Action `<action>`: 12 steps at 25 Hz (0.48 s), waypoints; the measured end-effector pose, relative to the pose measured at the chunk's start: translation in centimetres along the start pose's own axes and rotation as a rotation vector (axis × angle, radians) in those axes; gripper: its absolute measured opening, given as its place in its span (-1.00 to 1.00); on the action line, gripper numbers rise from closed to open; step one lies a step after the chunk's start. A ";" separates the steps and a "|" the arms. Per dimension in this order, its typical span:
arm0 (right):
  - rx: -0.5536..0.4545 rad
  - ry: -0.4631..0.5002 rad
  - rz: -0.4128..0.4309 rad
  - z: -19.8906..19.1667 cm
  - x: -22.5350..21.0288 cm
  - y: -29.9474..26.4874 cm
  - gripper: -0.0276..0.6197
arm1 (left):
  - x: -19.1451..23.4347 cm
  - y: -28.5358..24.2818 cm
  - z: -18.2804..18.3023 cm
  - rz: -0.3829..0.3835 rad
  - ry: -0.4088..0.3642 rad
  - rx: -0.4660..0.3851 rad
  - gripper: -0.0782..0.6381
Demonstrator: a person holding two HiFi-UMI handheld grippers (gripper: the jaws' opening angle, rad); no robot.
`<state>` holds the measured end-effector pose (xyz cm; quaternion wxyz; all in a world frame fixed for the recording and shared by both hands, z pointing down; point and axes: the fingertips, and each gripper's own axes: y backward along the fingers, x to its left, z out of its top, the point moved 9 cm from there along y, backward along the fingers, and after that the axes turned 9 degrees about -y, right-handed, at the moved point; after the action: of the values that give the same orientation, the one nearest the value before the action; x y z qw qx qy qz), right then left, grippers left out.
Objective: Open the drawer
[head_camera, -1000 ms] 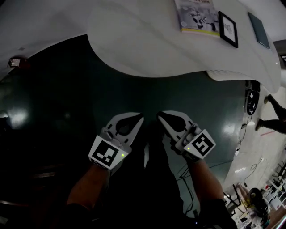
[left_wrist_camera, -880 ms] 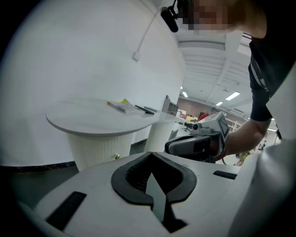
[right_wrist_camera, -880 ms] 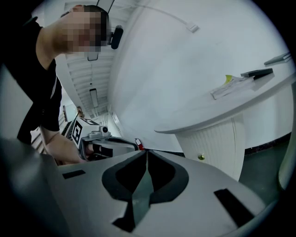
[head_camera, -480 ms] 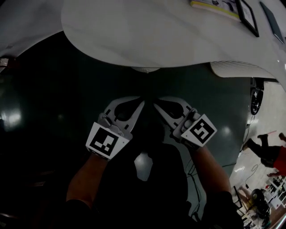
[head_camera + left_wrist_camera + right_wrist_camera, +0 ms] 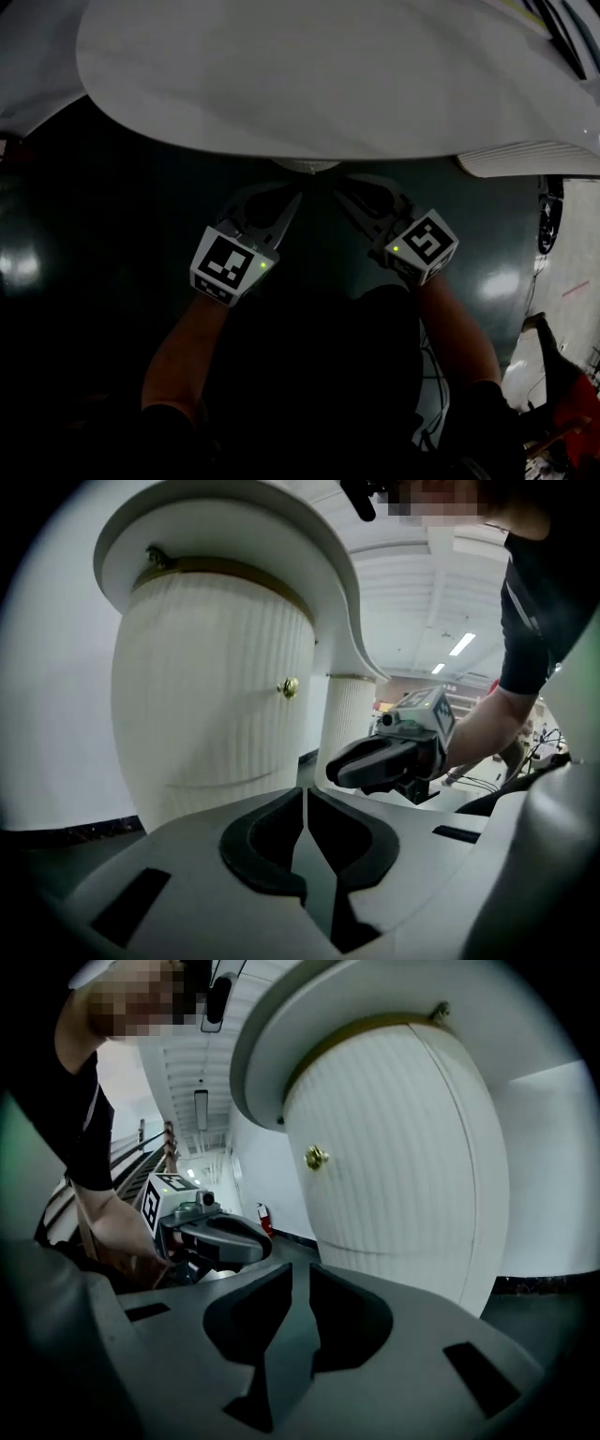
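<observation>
Looks steeply down, in the head view, on a broad white desk (image 5: 300,84). Finds the left gripper (image 5: 292,199) and the right gripper (image 5: 342,194) side by side just under its near edge, close together but apart, above a dark green floor (image 5: 84,244). Hides the drawer there beneath the desk top.

Gives the drawer up only in the gripper views. From the left gripper view: a rounded, ribbed white drawer (image 5: 206,696) under the overhanging desk rim, with a small brass knob (image 5: 290,686) on its front, ahead of the gripper and clear of it. Shows the left fingers (image 5: 262,836) drawn almost together, only a hairline slit at the tips, nothing between them. Catches the right gripper lower right of the knob, also short of it.

From the right gripper view: puts the drawer up and to the right, the knob just above the tips but apart from them. Shows the right fingers (image 5: 352,1321) parted by a narrow gap, holding nothing. Picks out the left gripper low at the left.
</observation>
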<state>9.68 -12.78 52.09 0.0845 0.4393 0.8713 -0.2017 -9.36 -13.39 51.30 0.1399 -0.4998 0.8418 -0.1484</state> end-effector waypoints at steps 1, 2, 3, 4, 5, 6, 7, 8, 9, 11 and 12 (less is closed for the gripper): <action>0.002 0.003 -0.011 -1.0 -1.2 -0.6 -0.85 | 0.4 -1.0 -1.0 -0.003 -0.003 -0.005 -0.75; 0.002 0.009 -0.022 -1.8 -2.2 -1.2 -0.85 | 0.8 -1.9 -1.9 -0.006 0.000 -0.011 -0.75; 0.001 0.022 -0.029 -2.4 -3.1 -1.8 -0.85 | 1.2 -2.6 -2.8 -0.007 0.006 -0.019 -0.73; 0.003 0.041 -0.031 -3.0 -3.9 -2.3 -0.85 | 1.4 -3.4 -3.7 -0.006 0.012 -0.025 -0.68; 0.009 0.062 -0.031 -3.7 -4.6 -2.8 -0.85 | 1.5 -4.1 -4.6 -0.004 0.010 -0.024 -0.62; 0.020 0.083 -0.028 -4.5 -5.1 -3.2 -0.85 | 1.5 -4.9 -5.4 -0.002 -0.002 -0.015 -0.58; 0.035 0.101 -0.022 -5.3 -5.6 -3.6 -0.85 | 1.5 -5.7 -6.2 -0.002 -0.020 -0.003 -0.55; 0.048 0.114 -0.018 -6.0 -6.1 -4.0 -0.84 | 1.4 -6.6 -6.8 -0.002 -0.038 0.008 -0.52; 0.059 0.123 -0.019 -6.7 -6.4 -4.3 -0.83 | 1.5 -7.3 -7.3 -0.003 -0.053 0.017 -0.52; 0.073 0.143 -0.025 -7.5 -7.1 -5.1 -0.79 | 1.7 -8.7 -8.0 -0.001 -0.075 0.028 -0.52; 0.073 0.150 -0.029 -7.7 -7.3 -5.5 -0.78 | 2.0 -9.2 -8.4 0.000 -0.081 0.034 -0.52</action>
<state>9.88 -17.76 62.95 0.0002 0.4431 0.8736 -0.2011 -6.21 -18.42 62.43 0.1825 -0.5031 0.8327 -0.1423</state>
